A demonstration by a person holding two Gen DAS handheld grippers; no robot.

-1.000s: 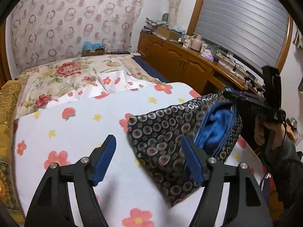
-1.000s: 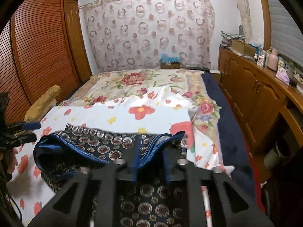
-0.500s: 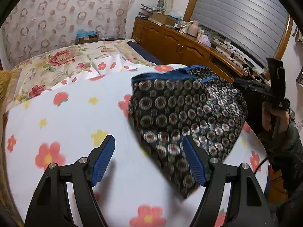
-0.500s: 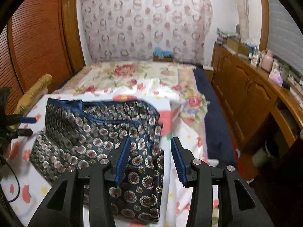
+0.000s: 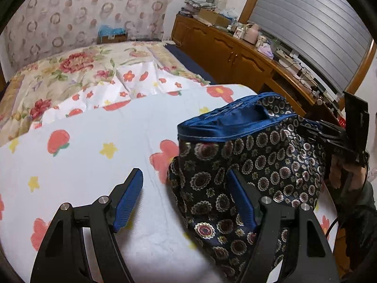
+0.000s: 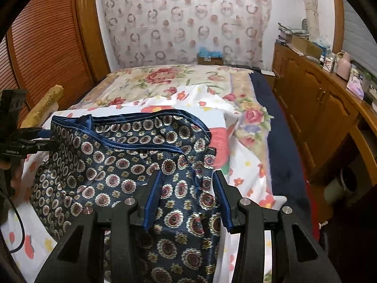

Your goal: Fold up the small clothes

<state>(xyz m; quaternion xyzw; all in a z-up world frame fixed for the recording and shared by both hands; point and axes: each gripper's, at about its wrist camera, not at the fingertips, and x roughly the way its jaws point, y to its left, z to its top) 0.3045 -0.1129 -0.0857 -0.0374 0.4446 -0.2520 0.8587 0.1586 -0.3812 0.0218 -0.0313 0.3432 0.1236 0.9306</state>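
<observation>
Dark navy shorts (image 5: 254, 165) with round medallions and a blue waistband (image 5: 226, 125) lie slumped on the white flowered sheet (image 5: 82, 165), the waistband gaping on the far side. My left gripper (image 5: 185, 193) is open, low over the shorts' near left edge; its right finger (image 5: 240, 200) is over the cloth and its left finger over bare sheet. My right gripper (image 6: 187, 195) is open just above the shorts (image 6: 113, 169), and neither pad presses the cloth. From the right wrist view the left gripper (image 6: 47, 139) shows beside the waistband's left corner.
A floral quilt (image 6: 165, 80) covers the bed's far half. Wooden cabinets (image 6: 313, 99) topped with clutter run along the right, beyond a dark blue bed edge. Slatted wardrobe doors (image 6: 47, 47) stand on the left. A hand (image 5: 339, 174) holds the right gripper.
The right gripper, shut on the waistband a second ago, has opened and let go. The shorts flipped over and settled on the sheet. The left gripper sank closer to them.
</observation>
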